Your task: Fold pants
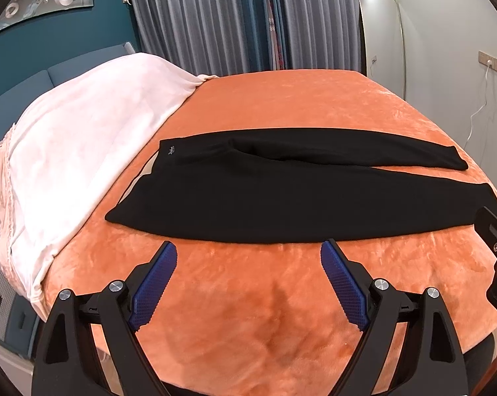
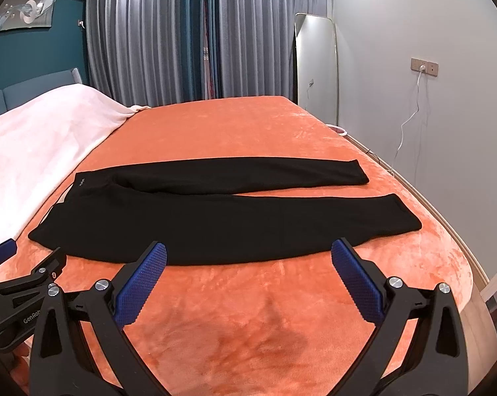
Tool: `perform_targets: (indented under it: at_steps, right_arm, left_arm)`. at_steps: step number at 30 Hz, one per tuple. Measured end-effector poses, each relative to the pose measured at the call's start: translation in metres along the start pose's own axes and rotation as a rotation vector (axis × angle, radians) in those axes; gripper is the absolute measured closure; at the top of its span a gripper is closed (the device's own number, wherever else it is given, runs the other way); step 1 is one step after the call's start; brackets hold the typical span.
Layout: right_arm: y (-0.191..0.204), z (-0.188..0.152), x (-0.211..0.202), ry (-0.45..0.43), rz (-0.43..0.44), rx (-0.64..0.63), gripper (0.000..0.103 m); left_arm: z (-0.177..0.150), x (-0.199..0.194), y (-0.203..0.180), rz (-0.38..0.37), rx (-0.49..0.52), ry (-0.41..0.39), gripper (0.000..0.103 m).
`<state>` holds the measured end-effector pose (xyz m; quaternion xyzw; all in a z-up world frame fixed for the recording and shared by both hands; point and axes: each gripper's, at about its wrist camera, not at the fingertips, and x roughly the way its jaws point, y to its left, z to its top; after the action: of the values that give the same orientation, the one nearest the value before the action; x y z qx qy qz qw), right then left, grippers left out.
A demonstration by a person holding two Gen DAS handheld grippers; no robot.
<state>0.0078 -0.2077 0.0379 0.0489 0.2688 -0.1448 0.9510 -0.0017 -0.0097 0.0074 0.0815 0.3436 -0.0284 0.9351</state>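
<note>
- Right now we hold our left gripper (image 1: pixel 248 264) above the near part of the orange blanket (image 1: pixel 281 105), its two blue-padded fingers (image 1: pixel 156 283) spread wide with only blanket showing between them.
- Our right gripper (image 2: pixel 248 264) hangs the same way, blue pads (image 2: pixel 357 283) far apart and grasping no cloth.
- Both sets of fingertips stop just short of the near edge of the black pants (image 1: pixel 281 204); we see no contact with the fabric in either view.
- Those pants lie flat across the bed, unfolded, with the waistband toward the left and the two legs running off to the right.
- From the right wrist view the pants (image 2: pixel 215 224) show a thin wedge of orange between the legs, which widens toward the cuffs; the far leg sits a little further back than the near one.
- A small pale logo (image 1: pixel 172 149) marks the far corner of the waistband.
- Beside the waistband, to the left, a white cover (image 1: pixel 93 122) is draped over the head end of the bed, and it meets the orange blanket along a slanting line.
- At the right edge of the left wrist view we catch part of our right gripper's black body (image 1: pixel 496 254); likewise the left gripper (image 2: pixel 20 280) shows at the left edge of the right wrist view, so the two tools sit side by side.
- Behind the bed hang grey curtains (image 2: pixel 156 39), and a tall mirror (image 2: pixel 314 66) leans against the wall to the right, near a wall socket (image 2: pixel 424 66) with a white cable trailing down.
</note>
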Motion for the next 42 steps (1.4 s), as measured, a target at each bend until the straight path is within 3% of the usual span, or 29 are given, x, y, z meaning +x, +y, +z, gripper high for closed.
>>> perform_targets:
  at_steps: [24, 29, 31, 36, 42]
  right_arm:
    - [-0.002, -0.005, 0.021, 0.042, 0.005, 0.003, 0.005]
    - [-0.021, -0.005, 0.045, 0.064, -0.034, -0.023, 0.005]
    - [-0.029, -0.003, 0.052, 0.067, -0.045, -0.028, 0.005]
    - [-0.095, 0.031, 0.11, 0.056, -0.13, 0.004, 0.005]
    - [-0.177, 0.097, 0.235, 0.132, -0.188, 0.036, 0.005]
  left_arm:
    - [-0.001, 0.02, -0.003, -0.02, 0.01, 0.027, 0.017]
    - [0.006, 0.053, 0.016, -0.094, -0.074, 0.075, 0.017]
    - [0.015, 0.077, 0.031, -0.067, -0.111, 0.093, 0.017]
    - [0.059, 0.136, 0.055, 0.058, -0.051, 0.078, 0.017]
    - [0.127, 0.228, 0.106, 0.014, -0.063, 0.094, 0.017]
